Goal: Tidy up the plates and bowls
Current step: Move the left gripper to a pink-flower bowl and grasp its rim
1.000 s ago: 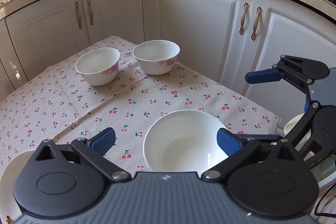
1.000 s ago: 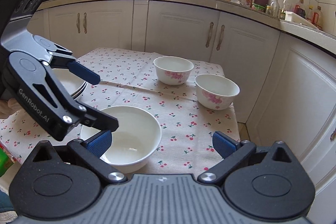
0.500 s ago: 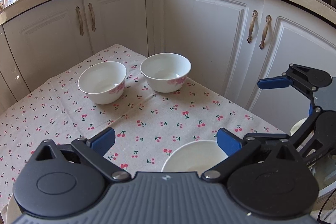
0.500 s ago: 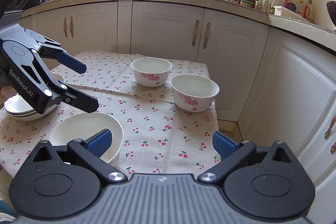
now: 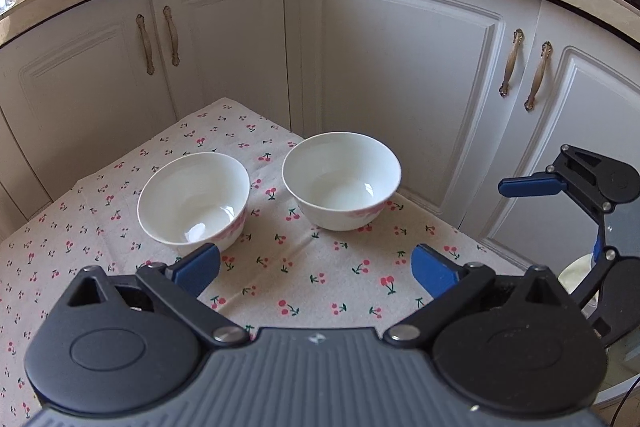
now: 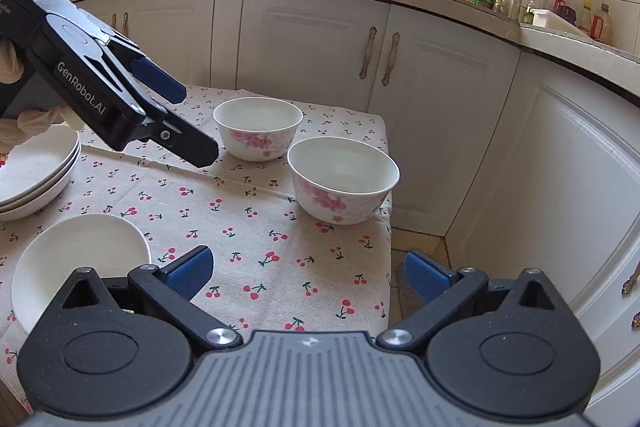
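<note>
Two flowered bowls stand upright near the worktop's far right corner, one (image 6: 343,183) by the right edge, the other (image 6: 257,127) just beside it toward the far edge. Along the near edge sits a plain white dish (image 6: 78,263); stacked plates (image 6: 34,171) rest at the left edge. Left gripper (image 6: 192,123) hovers over the cherry-print cloth (image 6: 256,227), jaws wide apart, empty. Right gripper (image 6: 306,275) likewise gapes, holding nothing.
</note>
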A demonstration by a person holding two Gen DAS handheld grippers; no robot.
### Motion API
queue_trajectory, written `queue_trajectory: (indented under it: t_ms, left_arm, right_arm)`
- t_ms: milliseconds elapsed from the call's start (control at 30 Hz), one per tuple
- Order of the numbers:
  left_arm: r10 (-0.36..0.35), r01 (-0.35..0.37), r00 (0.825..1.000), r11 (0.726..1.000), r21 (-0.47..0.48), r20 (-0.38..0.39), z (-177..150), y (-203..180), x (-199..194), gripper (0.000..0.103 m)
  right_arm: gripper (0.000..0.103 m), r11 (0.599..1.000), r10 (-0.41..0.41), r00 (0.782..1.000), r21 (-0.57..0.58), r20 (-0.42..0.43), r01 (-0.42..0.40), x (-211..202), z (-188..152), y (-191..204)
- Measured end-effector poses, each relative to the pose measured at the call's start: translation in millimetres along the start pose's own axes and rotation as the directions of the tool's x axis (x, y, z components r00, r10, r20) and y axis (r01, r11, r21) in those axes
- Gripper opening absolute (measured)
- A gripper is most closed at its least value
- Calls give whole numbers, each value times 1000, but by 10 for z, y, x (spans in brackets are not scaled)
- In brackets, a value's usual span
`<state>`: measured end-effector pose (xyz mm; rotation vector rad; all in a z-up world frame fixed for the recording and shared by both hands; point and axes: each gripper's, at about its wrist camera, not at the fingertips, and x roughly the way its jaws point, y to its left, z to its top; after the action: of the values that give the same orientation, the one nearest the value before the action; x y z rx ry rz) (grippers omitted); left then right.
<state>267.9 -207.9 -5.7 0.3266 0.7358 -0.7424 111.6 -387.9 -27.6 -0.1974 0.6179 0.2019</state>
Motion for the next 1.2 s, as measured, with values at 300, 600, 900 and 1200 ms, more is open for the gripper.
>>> queue_trajectory:
  t_ms: [300,600,900,1200]
  left_arm:
    - [-24,25,999,999,21,-37,266,30,403,92]
    - [-56,56,997,998,8,-49,509,16,789,78]
    - [-56,57,996,998,12,-73,670,-47,1138,68]
    - [-55,57,993,998,15,-108,699,-28,1337,64]
  right_arm:
    - [103,999,28,1000,-28,4,-28,306,69,-185]
    - [103,998,52,998,-42,31,-51,598,116,-334]
    - [103,996,83,996,-39,36,-82,899,160,-418]
    - [101,995,92,995,-43,31,-91,1071,150,-437]
